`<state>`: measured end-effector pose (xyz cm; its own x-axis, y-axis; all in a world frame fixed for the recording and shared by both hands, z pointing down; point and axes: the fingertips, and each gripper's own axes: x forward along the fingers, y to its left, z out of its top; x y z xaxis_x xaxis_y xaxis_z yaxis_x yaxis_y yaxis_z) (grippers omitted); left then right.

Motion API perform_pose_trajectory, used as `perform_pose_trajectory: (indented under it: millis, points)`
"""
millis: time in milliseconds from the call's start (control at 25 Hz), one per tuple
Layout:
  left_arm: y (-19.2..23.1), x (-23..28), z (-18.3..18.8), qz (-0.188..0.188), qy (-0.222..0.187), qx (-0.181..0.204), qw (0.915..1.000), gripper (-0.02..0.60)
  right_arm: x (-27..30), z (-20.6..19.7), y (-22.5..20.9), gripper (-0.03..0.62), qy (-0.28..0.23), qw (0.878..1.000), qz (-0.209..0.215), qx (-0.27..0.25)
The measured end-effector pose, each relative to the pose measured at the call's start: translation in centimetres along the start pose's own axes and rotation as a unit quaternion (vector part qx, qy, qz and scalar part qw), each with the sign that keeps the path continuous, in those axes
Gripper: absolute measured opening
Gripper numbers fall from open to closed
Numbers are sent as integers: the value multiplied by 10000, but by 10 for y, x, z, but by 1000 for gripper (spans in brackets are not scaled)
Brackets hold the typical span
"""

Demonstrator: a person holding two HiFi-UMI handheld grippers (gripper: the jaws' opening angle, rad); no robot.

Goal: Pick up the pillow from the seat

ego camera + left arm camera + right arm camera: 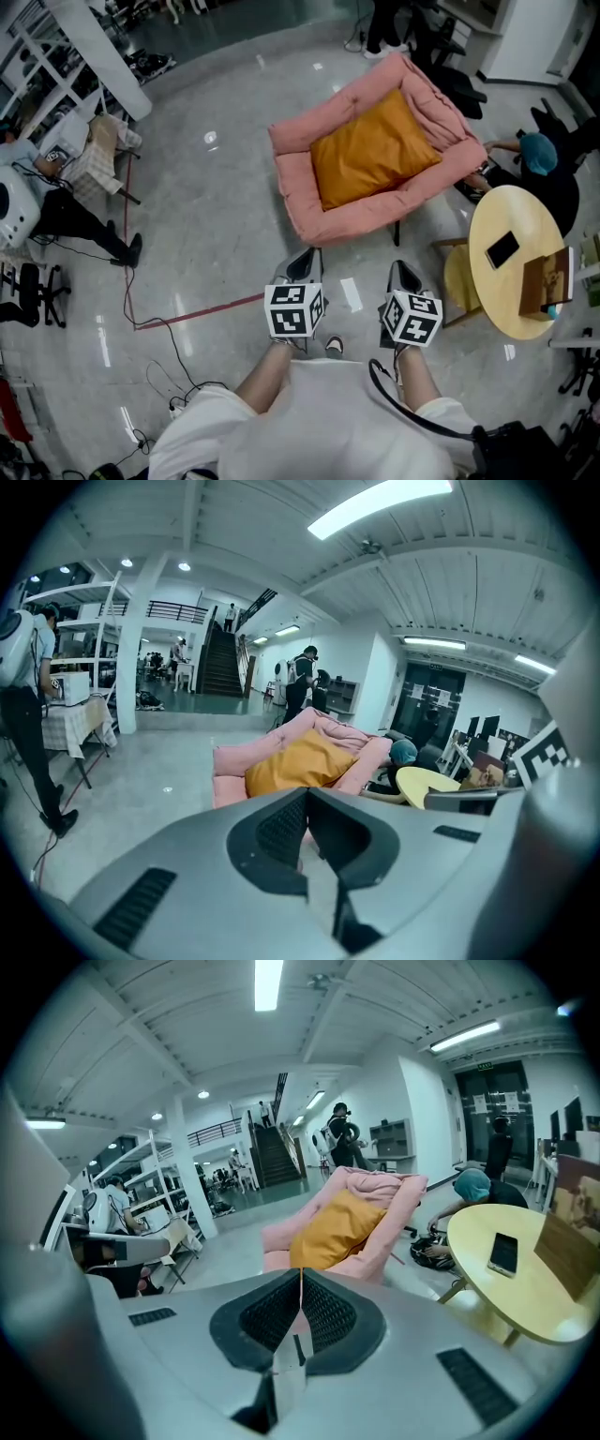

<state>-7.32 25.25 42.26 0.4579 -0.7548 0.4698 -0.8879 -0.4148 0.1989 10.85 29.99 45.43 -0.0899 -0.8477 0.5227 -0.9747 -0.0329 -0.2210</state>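
An orange pillow (371,150) lies on the seat of a pink padded lounge chair (302,192) ahead of me. My left gripper (303,263) and right gripper (404,275) hang side by side just short of the chair's front edge, both shut with nothing held. In the left gripper view the pillow (293,763) sits beyond the closed jaws of the left gripper (307,792), well apart. Past the shut right gripper (301,1274) in the right gripper view, the pillow (338,1229) leans against the chair back (394,1199).
A round yellow table (514,262) with a phone (502,249) and a small wooden stand stands right of the chair. A person in a teal cap (539,153) crouches behind it. Red and black cables (164,323) run over the floor at left. Another person (66,214) stands by shelving.
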Motion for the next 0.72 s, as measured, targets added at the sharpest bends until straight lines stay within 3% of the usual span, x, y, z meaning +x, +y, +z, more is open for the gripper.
perform_pose_trajectory:
  millis: [480, 720]
  points:
    - [6, 33, 8, 7, 119, 77, 9999, 8, 25, 1, -18, 30, 99, 9997, -115, 178]
    - [10, 66, 33, -177, 38, 174, 9997, 8, 50, 22, -26, 30, 19, 9994, -280, 222]
